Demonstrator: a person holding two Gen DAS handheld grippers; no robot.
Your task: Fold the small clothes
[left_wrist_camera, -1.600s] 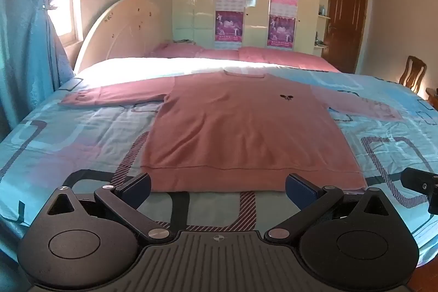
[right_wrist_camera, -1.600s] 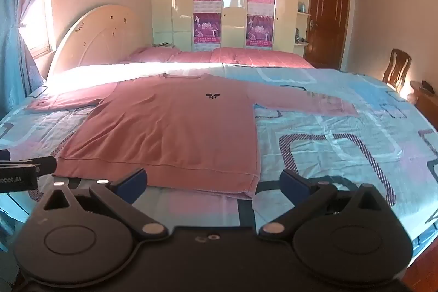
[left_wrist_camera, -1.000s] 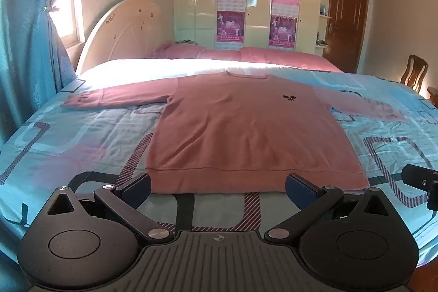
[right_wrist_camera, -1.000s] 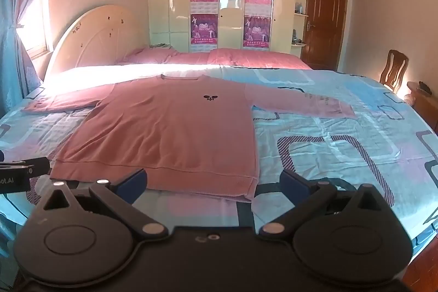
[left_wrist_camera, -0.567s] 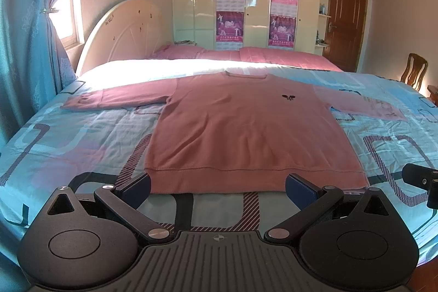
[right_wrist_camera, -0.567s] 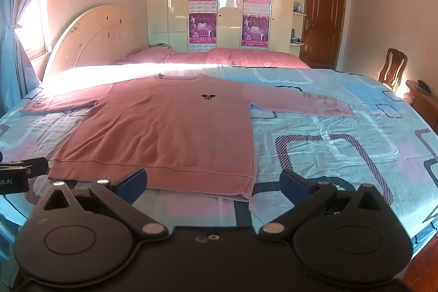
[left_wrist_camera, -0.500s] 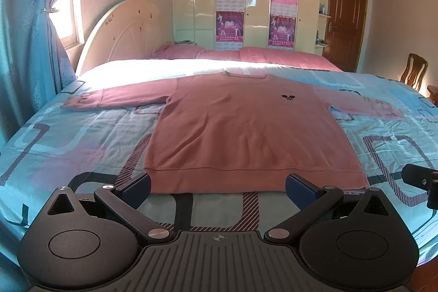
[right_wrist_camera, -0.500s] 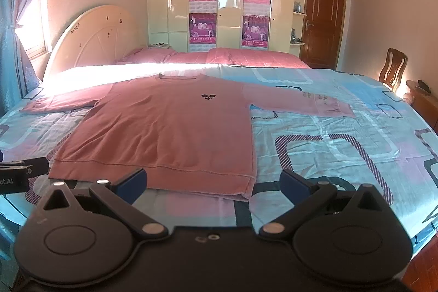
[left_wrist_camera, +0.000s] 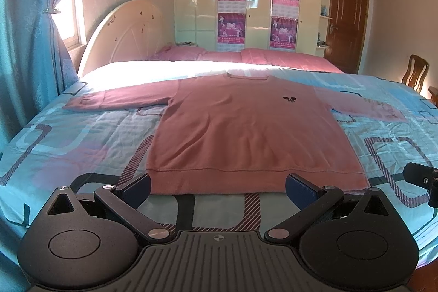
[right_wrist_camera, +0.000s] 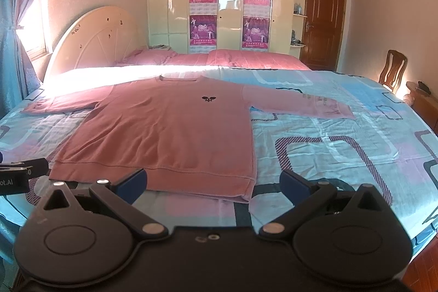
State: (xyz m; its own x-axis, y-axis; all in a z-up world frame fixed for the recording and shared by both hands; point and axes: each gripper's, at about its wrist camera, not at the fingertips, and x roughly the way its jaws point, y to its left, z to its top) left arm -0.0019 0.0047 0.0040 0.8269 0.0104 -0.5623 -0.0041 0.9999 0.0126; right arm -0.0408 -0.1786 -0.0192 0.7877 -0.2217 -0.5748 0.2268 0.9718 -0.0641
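Note:
A pink long-sleeved sweater (left_wrist_camera: 246,127) lies flat on the bed, face up, sleeves spread out to both sides, hem nearest me. It also shows in the right wrist view (right_wrist_camera: 169,127). My left gripper (left_wrist_camera: 217,186) is open and empty, hovering just in front of the hem. My right gripper (right_wrist_camera: 213,184) is open and empty, in front of the hem's right corner. Neither touches the sweater.
The bed has a blue patterned sheet (left_wrist_camera: 82,133) and pink pillows (left_wrist_camera: 246,56) at the far side. A cream headboard (left_wrist_camera: 123,32) and curtain (left_wrist_camera: 24,45) stand left. A wooden chair (right_wrist_camera: 392,70) and door (right_wrist_camera: 323,21) are at right.
Both grippers have drifted slightly; the sweater sits a touch nearer in both views. Jaws stay open and the sweater has not moved.

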